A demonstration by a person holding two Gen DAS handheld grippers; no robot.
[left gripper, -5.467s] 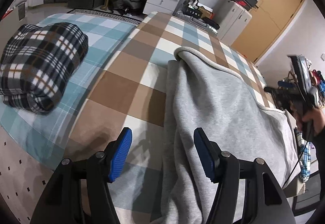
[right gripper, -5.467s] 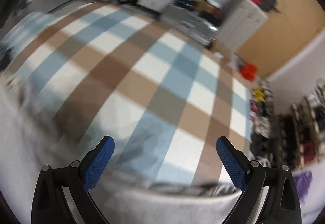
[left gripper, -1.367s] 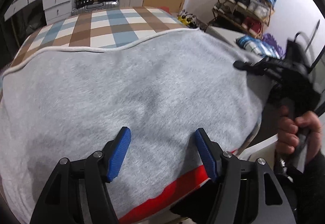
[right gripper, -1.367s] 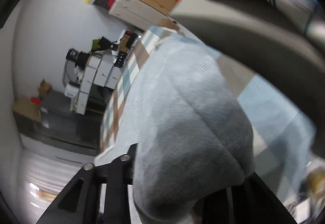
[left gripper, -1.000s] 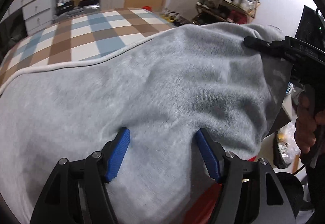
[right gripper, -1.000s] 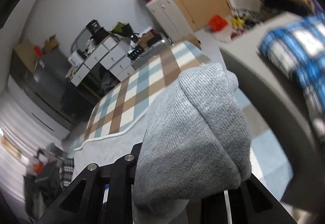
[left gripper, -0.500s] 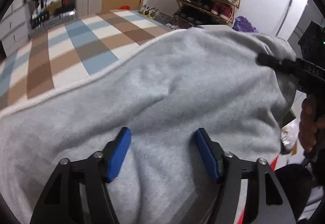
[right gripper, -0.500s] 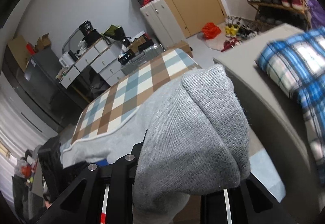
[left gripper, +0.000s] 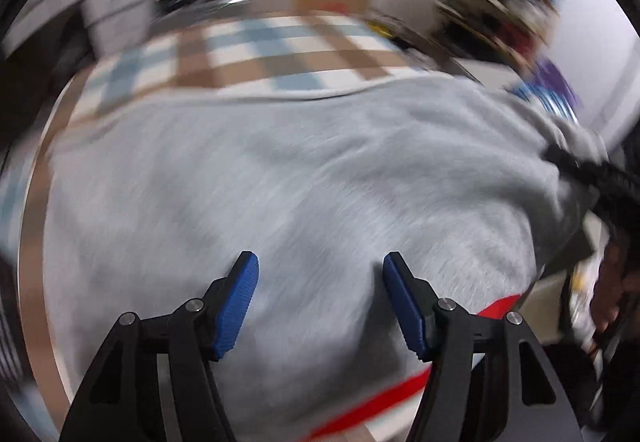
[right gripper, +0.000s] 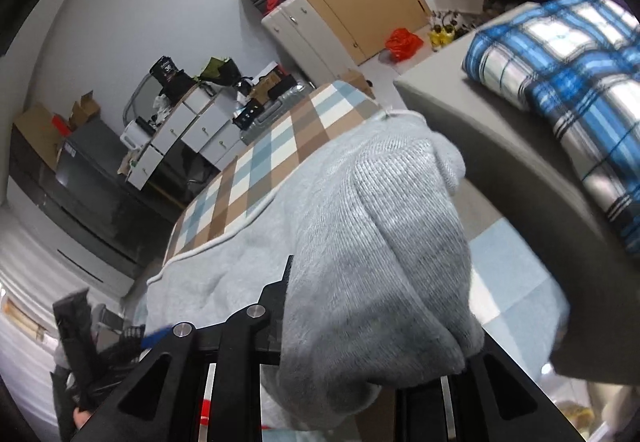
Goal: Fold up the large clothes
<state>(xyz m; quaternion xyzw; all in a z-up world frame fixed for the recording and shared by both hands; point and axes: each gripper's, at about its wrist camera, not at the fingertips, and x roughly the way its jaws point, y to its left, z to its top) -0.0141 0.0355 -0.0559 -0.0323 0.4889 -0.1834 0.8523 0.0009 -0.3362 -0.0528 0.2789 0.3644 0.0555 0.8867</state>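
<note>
Your left gripper (left gripper: 318, 300) has its jaws spread wide over the grey garment (left gripper: 280, 177), gripping nothing, just as a moment ago; your right gripper (right gripper: 372, 358) keeps its jaws pinched on a bunched corner of it. What changed: the left view has swung back across the checked bed (left gripper: 240, 45), so the garment now lies broader over it. The corner is up, the fold not yet laid.

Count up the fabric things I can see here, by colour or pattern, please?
Grey garment: 1
Blue plaid folded cloth: 1
Brown, blue and white checked bed cover: 1
Total: 3
</note>
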